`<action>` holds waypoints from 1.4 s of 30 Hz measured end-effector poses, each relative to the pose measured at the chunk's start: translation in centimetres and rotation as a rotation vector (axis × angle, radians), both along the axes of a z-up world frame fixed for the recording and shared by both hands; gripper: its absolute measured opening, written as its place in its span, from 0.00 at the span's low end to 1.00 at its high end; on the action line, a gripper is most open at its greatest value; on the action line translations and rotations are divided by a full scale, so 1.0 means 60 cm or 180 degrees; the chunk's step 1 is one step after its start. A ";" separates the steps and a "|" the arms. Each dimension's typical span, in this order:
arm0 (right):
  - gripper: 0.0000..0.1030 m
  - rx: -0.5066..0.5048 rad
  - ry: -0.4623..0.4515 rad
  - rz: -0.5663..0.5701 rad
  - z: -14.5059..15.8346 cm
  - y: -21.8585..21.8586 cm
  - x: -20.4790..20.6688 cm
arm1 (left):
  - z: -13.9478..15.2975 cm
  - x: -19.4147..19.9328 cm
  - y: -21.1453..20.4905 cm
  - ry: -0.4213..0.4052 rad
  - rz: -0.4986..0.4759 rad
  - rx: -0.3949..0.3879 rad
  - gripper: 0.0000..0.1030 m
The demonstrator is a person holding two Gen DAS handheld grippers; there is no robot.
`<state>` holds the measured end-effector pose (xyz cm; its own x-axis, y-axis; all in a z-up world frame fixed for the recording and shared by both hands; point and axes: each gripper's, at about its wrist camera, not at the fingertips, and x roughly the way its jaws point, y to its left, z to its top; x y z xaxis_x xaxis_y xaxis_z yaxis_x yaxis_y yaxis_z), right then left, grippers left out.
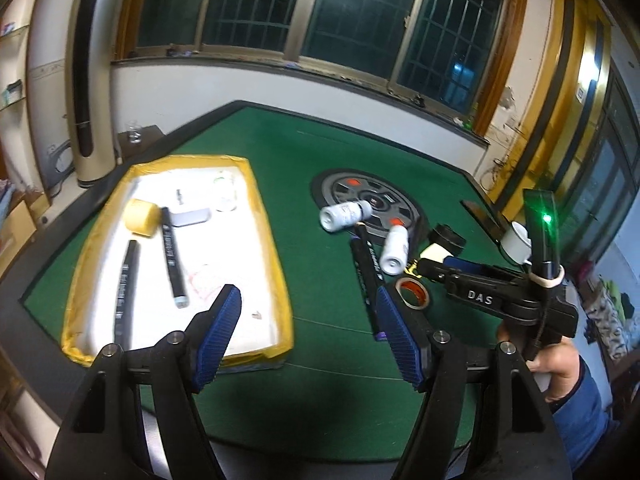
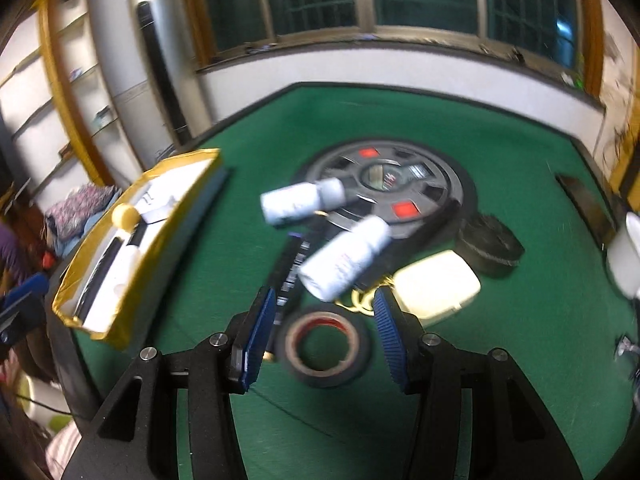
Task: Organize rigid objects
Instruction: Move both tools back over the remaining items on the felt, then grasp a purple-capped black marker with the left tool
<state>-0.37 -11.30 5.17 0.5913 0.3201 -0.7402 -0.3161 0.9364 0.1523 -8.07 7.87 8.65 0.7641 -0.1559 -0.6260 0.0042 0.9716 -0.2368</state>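
A yellow-rimmed white tray on the left holds a yellow tape roll, two black markers and a grey tin. On the green table to its right lie two white bottles, black markers, a white case and a black tape roll. My right gripper hovers open over the tape roll, pads apart from it. Near the tray's front right corner my left gripper is open and holds nothing.
A wheel-patterned disc sits mid-table with a black round lid beside it. A white cup stands at the right. A person's hand holds the right gripper. The table's dark rim runs around the felt.
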 end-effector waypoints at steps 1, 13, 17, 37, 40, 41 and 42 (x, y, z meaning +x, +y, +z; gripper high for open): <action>0.45 -0.0002 0.0017 -0.0020 -0.004 -0.004 0.003 | -0.003 0.004 -0.005 0.0027 -0.0027 0.0014 0.68; 0.45 0.0060 0.0131 -0.0104 -0.007 -0.027 0.006 | -0.031 0.024 0.005 0.0193 -0.0215 -0.0359 0.68; 0.45 0.0168 0.0210 -0.0161 -0.007 -0.045 0.010 | -0.039 0.043 -0.002 0.0308 -0.0321 -0.0320 0.68; 0.45 0.0662 0.0545 -0.0439 0.003 -0.106 0.027 | -0.112 0.211 -0.130 0.1064 -0.0652 0.0006 0.34; 0.45 0.0670 0.0585 -0.0404 -0.001 -0.103 0.027 | -0.117 0.220 -0.137 0.1056 -0.0652 0.0058 0.34; 0.45 0.0661 0.0590 -0.0392 -0.002 -0.102 0.027 | -0.118 0.220 -0.138 0.1045 -0.0668 0.0058 0.34; 0.45 0.0649 0.0591 -0.0385 -0.002 -0.101 0.027 | -0.118 0.217 -0.138 0.1011 -0.0678 0.0074 0.34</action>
